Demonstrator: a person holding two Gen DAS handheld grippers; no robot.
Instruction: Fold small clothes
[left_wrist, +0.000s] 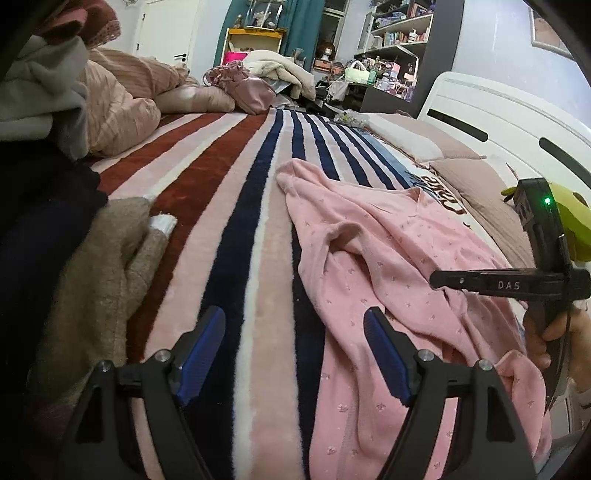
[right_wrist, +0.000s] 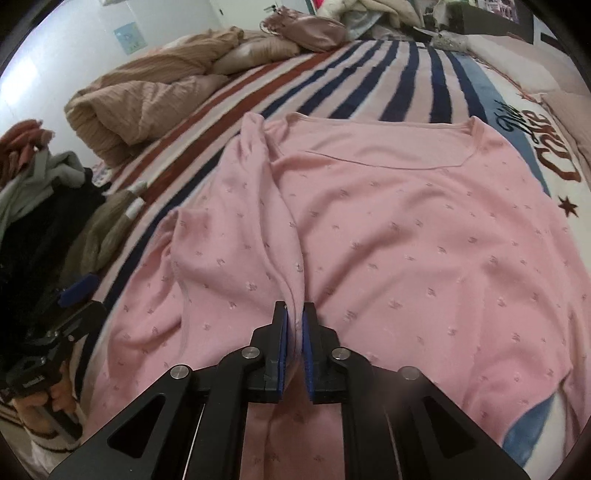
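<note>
Right wrist view showed your right gripper pinched on a ridge of the pink patterned knit top mid-bed; your left gripper gaped empty. That thin pinch could have slipped.

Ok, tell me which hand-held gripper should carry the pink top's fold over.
Right. The right hand-held gripper is already shut on a raised fold of the pink top, so it can probably carry it across. The left hand-held gripper is open over the striped blanket beside the top, holding nothing.
</note>
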